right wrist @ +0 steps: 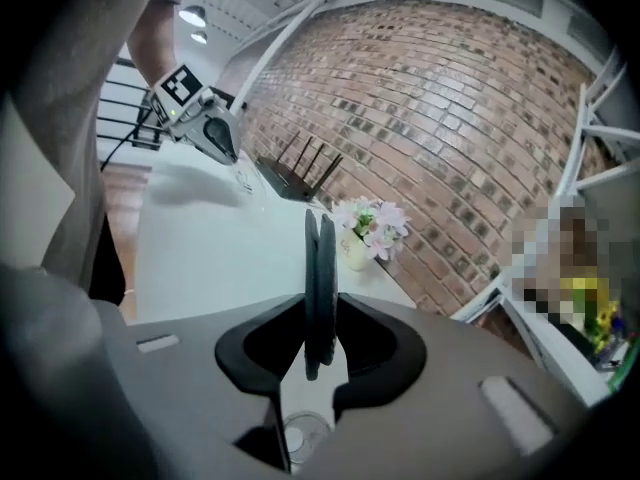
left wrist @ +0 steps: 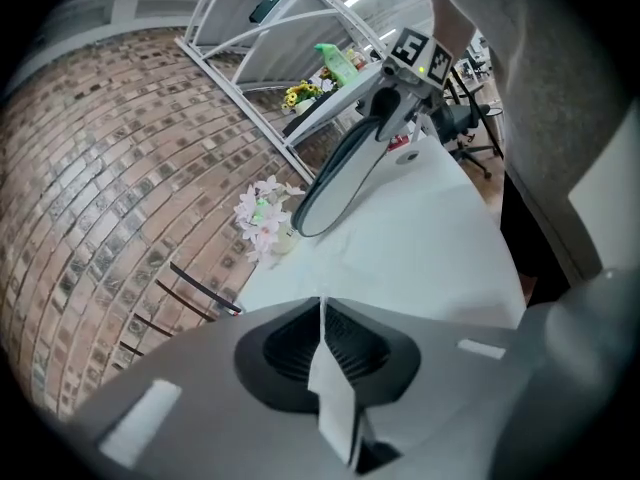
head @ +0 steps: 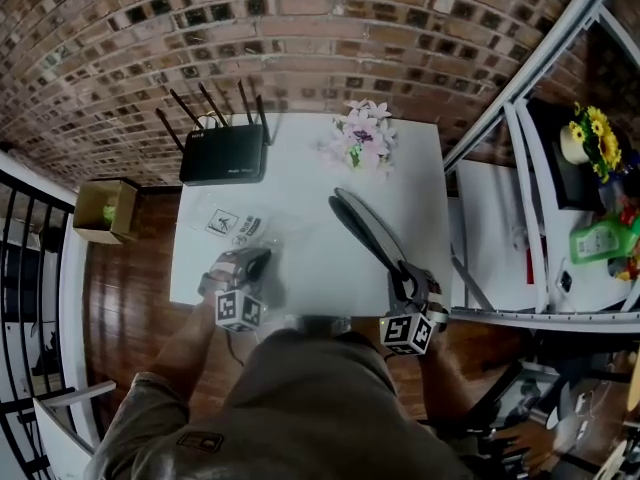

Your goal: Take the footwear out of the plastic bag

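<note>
Footwear (head: 362,226) looks already out of bag (head: 243,230): dark pair hangs over table (head: 300,183), apart from bag. My right gripper (right wrist: 318,313) clamped on one end of pair. Left gripper (left wrist: 322,318) pinched tight on bag film. Left, I judge: set pair down, release both.

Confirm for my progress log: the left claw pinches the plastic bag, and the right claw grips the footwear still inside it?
No. The footwear in the right claw is already outside the plastic bag, as the head view shows. The left claw does pinch it.
</note>
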A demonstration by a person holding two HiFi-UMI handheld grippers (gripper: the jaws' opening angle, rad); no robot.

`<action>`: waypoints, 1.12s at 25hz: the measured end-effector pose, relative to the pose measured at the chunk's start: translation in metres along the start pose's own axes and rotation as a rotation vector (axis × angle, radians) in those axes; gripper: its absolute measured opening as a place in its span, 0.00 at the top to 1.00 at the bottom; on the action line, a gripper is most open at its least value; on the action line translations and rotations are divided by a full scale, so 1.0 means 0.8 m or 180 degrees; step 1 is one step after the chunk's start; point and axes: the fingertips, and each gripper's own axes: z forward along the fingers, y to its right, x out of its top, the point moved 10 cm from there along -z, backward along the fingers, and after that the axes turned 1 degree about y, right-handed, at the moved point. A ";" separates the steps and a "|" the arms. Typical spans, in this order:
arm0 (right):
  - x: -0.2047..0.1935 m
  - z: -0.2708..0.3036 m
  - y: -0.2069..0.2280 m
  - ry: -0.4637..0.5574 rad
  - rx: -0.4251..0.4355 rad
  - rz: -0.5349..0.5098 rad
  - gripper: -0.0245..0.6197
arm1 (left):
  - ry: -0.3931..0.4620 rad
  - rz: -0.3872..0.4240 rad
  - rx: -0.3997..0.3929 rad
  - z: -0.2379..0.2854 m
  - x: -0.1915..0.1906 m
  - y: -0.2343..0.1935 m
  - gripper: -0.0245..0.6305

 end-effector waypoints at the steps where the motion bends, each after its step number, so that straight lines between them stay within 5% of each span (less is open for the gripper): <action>1: -0.004 0.004 -0.003 -0.0077 -0.0098 -0.0026 0.80 | 0.0003 -0.0011 0.0004 0.000 0.001 0.003 0.94; 13: -0.009 0.018 -0.036 -0.0257 -0.0278 0.0164 0.79 | 0.0063 -0.0108 -0.0098 -0.006 0.012 0.022 0.94; 28: 0.000 0.034 -0.092 -0.0523 0.0022 -0.0261 0.69 | 0.0071 -0.0175 -0.0208 -0.008 0.004 0.030 0.94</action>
